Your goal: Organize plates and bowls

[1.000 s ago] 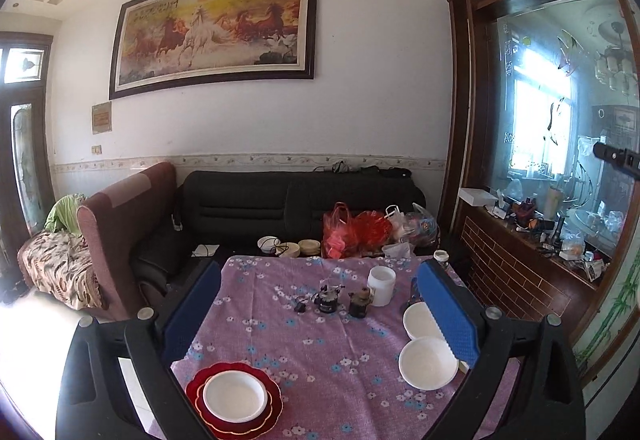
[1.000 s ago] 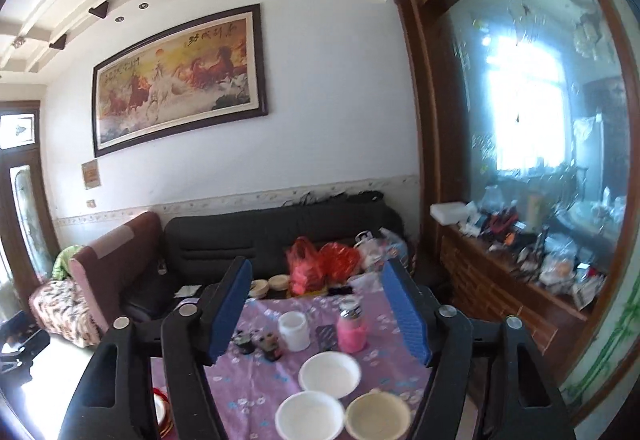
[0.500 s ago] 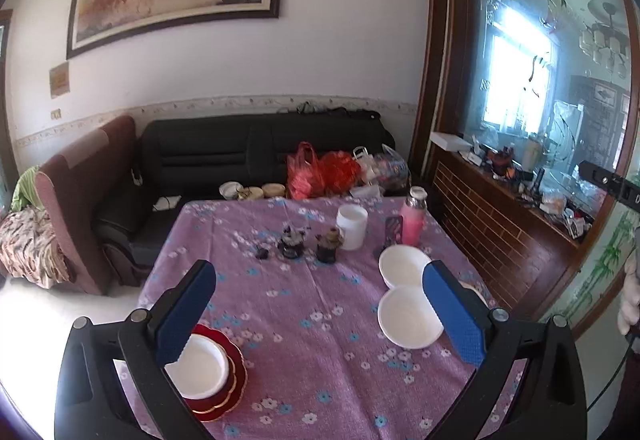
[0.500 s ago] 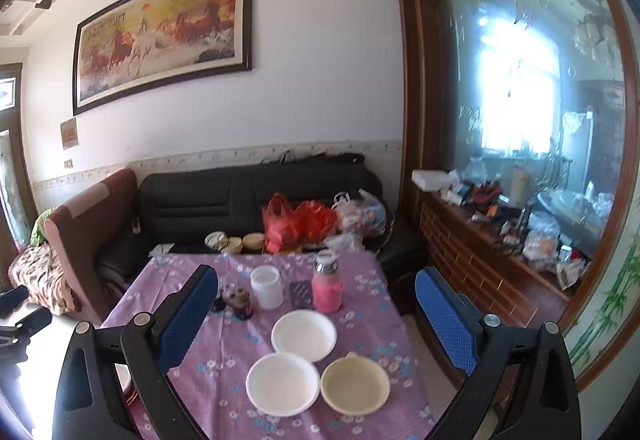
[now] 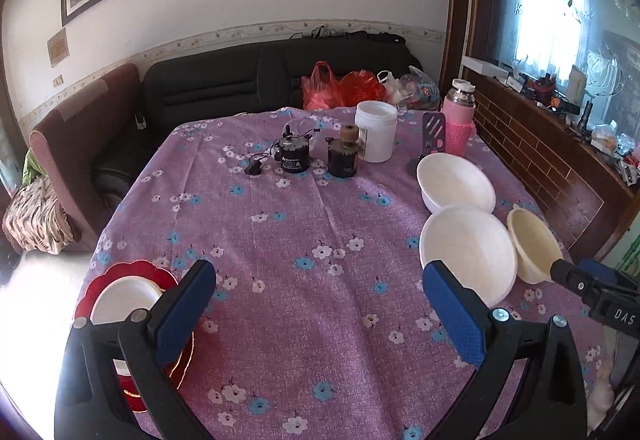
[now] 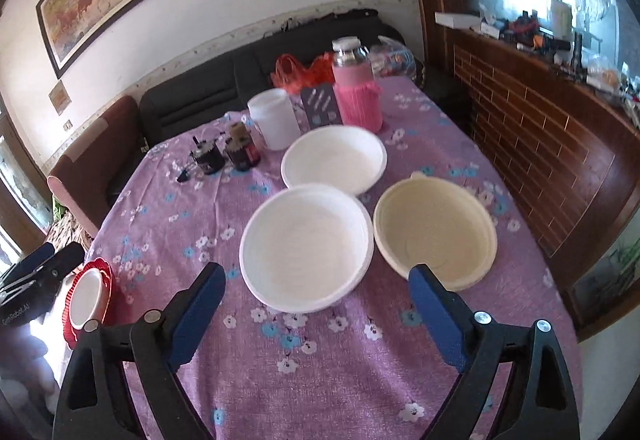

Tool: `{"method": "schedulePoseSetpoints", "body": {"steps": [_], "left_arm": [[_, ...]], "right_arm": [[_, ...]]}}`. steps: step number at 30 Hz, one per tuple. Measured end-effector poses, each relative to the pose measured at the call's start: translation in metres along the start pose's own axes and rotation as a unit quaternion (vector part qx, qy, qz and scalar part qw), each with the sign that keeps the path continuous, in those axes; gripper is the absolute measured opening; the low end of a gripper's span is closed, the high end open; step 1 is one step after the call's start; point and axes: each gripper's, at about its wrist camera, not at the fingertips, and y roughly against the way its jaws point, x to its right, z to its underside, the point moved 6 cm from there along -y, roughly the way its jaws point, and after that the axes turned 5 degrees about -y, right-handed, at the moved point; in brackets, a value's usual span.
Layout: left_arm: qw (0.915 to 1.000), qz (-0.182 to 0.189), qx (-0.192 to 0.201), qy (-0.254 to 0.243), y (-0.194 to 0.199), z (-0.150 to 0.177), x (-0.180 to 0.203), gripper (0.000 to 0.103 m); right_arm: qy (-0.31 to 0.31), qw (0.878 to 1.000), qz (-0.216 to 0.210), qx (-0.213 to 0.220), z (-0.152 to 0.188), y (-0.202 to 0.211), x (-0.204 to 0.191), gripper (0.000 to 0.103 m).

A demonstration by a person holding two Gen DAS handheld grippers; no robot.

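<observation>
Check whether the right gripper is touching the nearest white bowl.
Apart. In the right wrist view, the right gripper is open, and purple cloth shows between each blue pad and the nearest white bowl.

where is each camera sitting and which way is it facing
Left wrist: sits on the left gripper, angled down across the table's near left part; its two blue pads stand open, and the right gripper's black tip pokes in at the right edge.
Right wrist: sits on the right gripper, angled down at the near white bowl and cream bowl; open blue pads, left gripper's body at the left edge.
Shared: the purple tablecloth, red plate, pink flask, sofa.
</observation>
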Motion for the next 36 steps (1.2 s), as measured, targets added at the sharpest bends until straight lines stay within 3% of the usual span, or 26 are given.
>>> {"method": "schedulePoseSetpoints", "body": {"steps": [7,18,31,36], "left_arm": [[0.9972,-0.062,0.006,-0.041,-0.026,-0.005,0.01,0.103],[0.9934,-0.09,0.002,-0.071,-0.047,-0.009,0.026,0.103],[0.9936,-0.078,-0.022,-0.078,-0.08,-0.017,0.045,0.103],[0.9971,-0.032,-0.04,-0.056,-0.104,-0.022,0.052,0.103]], "right_arm": [[-0.032,0.999,-0.016,-0.037,0.024,-0.055,0.01,0.086],[-0.054,0.997,-0.016,-0.044,0.028,-0.084,0.02,0.086],[-0.078,0.997,-0.001,-0.029,0.019,-0.109,0.017,0.085],[-0.075,0.997,0.002,0.0,0.014,-0.112,0.014,0.084]]}}
